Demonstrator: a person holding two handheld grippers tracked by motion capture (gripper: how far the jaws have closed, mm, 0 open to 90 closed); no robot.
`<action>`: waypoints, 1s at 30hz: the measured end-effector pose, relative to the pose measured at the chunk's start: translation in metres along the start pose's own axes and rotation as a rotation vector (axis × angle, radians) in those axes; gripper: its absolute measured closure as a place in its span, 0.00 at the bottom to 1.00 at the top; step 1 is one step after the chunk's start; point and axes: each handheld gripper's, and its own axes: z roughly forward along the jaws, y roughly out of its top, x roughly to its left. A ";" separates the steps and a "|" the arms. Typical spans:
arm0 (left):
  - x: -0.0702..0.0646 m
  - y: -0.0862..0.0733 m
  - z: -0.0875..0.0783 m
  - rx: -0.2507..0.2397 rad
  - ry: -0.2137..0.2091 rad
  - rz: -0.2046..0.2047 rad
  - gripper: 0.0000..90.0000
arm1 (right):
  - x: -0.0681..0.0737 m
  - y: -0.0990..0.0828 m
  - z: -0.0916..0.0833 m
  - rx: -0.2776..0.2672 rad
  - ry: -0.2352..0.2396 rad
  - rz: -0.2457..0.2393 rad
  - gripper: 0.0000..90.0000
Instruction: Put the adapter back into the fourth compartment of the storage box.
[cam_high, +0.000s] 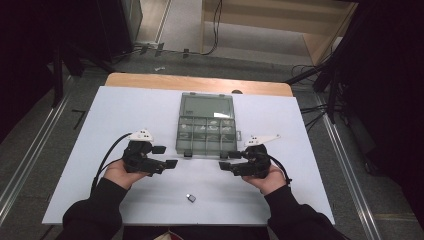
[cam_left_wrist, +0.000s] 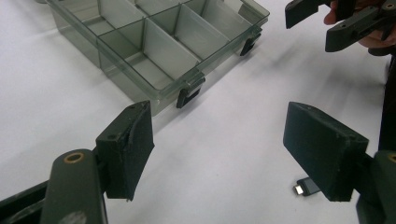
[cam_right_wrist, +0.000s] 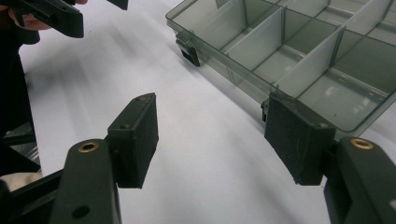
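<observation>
the clear compartment box (cam_high: 207, 131) is lying open on the white table (cam_high: 125, 115), its lid folded back on the far side; some of its cells are holding small parts, too small to identify; a small metal-tipped plug (cam_high: 190, 198) is lying loose on the table, near the person's edge and well apart from the box; judging from this layout, the work is standing at an early stage: the box is already open, the plug is not yet picked up and not yet placed in a cell; the box latches (cam_left_wrist: 190, 93) are hanging free at the front wall.

the left gripper (cam_high: 164, 156) is hovering just off the front left corner of the box, its jaws spread wide and pinching nothing; in the left gripper view the plug (cam_left_wrist: 306, 188) is showing low beside the right-hand jaw; the right gripper (cam_high: 229, 161) is hovering off the front right corner, jaws likewise spread and empty; both grippers are pointing inward toward each other, with the person's hands (cam_high: 119, 173) gripping them from below and the forearms entering from the near edge; neither gripper is touching the box.
</observation>
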 end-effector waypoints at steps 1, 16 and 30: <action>0.000 -0.001 -0.001 -0.001 0.000 -0.001 0.28 | 0.000 0.000 0.000 0.000 0.001 0.000 0.37; 0.001 -0.015 -0.014 -0.004 0.018 -0.005 0.28 | 0.009 0.002 0.013 0.034 0.031 -0.028 0.37; -0.001 -0.027 -0.024 -0.005 0.045 -0.018 0.28 | 0.021 0.009 0.029 0.069 0.075 -0.066 0.37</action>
